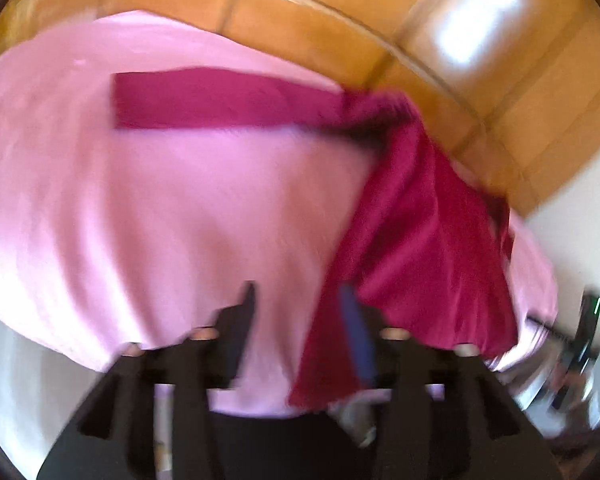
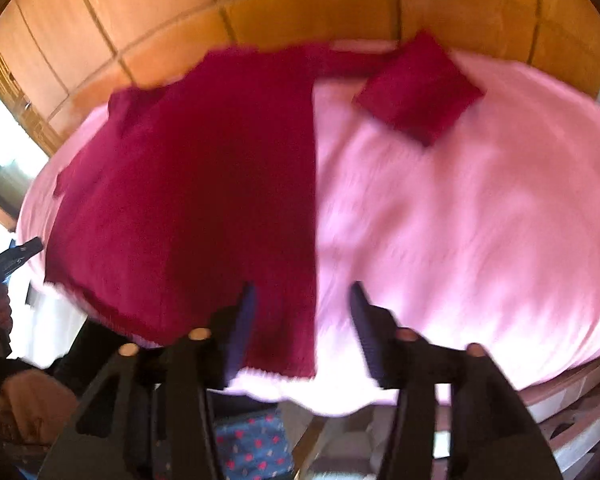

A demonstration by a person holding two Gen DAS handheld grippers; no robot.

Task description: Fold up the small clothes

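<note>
Your biggest risk is the sheet: it is soft, pink and loosely laid over the round bed, so a low grab at the sweater's edge could pinch it too and drag everything askew. The sweater itself is a thick crimson knit, spread flat on the left part of the bed in the right wrist view, its hem at the near edge. Being limp and heavy, it may sag or slip off that edge if you lift only one corner. In the left wrist view one sleeve lies straight out as a long band across the sheet; it could trail and bunch when you fold. A small square crimson cushion sits well apart, near the wooden headboard.

Your left gripper has its fingers spread, holding nothing, above the sweater's near edge. Your right gripper is likewise spread and empty over the hem.
</note>
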